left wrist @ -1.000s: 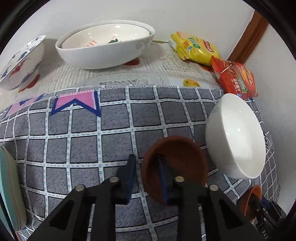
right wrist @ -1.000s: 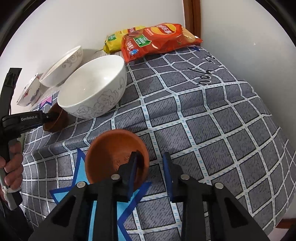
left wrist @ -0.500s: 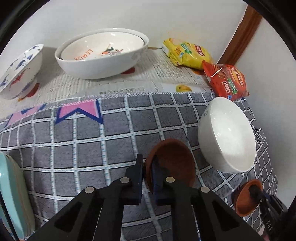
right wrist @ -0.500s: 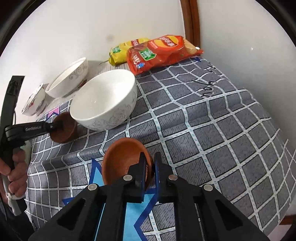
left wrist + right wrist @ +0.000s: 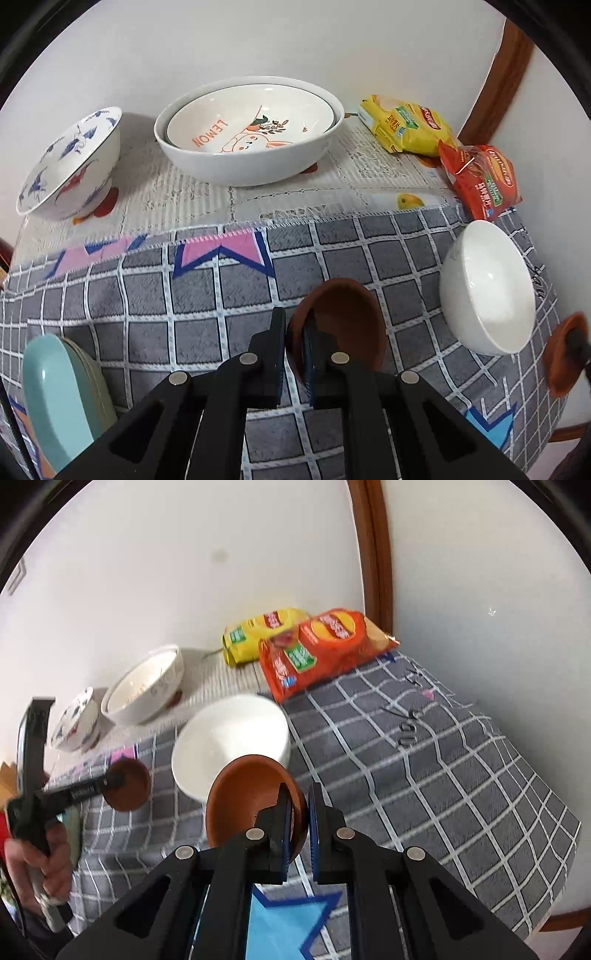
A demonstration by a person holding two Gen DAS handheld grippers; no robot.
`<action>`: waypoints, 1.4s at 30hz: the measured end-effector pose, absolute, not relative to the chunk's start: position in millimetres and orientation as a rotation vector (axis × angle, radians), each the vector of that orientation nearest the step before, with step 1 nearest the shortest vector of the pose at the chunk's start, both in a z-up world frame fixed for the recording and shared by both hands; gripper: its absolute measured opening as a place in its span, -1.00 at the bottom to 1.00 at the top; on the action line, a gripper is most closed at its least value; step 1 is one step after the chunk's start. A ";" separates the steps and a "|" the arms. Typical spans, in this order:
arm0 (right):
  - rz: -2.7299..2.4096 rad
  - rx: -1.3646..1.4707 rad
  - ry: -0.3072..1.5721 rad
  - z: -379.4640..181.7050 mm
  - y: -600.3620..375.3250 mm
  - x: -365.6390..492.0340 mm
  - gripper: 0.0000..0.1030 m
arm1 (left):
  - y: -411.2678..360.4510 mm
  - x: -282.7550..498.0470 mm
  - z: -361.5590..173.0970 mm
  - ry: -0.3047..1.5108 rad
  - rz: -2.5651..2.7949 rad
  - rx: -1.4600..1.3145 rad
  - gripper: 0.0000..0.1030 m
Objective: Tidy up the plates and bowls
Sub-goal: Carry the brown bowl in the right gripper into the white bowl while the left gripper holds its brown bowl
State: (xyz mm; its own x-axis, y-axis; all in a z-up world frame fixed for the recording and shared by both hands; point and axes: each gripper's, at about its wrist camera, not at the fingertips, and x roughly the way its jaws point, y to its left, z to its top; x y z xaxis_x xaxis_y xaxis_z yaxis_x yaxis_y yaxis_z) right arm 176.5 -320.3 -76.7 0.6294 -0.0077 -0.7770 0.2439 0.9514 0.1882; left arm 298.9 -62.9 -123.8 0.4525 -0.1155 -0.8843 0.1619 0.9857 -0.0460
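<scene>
- Dark brown dish (image 5: pixel 343 325) clamped by its near rim in the closed left gripper (image 5: pixel 295 332), tilted, above the grey checked cloth (image 5: pixel 147 295).
- Orange-brown dish (image 5: pixel 251 797) pinched by its rim in the closed right gripper (image 5: pixel 297 812), lifted clear of the cloth.
- Plain white bowl (image 5: pixel 487 288) just right of the left gripper's dish; directly behind the right gripper's dish.
- Far ahead of the left gripper: 2 nested white bowls (image 5: pixel 251 133), the inner reading "LEMON".
- Far ahead-left: blue-patterned bowl (image 5: pixel 70 166), tilted.
- Near left: stacked teal plates (image 5: pixel 55 398).
- Far ahead-right: 2 snack bags, yellow bag (image 5: pixel 406 125) and red bag (image 5: pixel 484 181).
</scene>
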 end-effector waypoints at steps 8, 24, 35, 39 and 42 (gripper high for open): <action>-0.155 0.287 0.867 -63.5 -310.4 199.4 -0.83 | -72.4 313.7 -130.6 1.080 -0.205 0.050 -0.83; -0.169 0.268 0.896 -76.2 -292.9 227.1 -0.83 | -71.0 320.4 -136.3 1.093 -0.232 0.034 -0.83; -0.173 0.229 0.948 -99.2 -281.6 259.4 -0.83 | -68.0 323.0 -138.6 1.098 -0.237 0.033 -0.83; -0.181 0.211 0.968 -108.6 -277.3 267.4 -0.83 | -65.4 324.4 -139.4 1.104 -0.242 0.022 -0.83; -0.185 0.218 1.000 -116.6 -277.1 272.0 -0.83 | -64.7 324.5 -139.7 1.100 -0.236 0.026 -0.83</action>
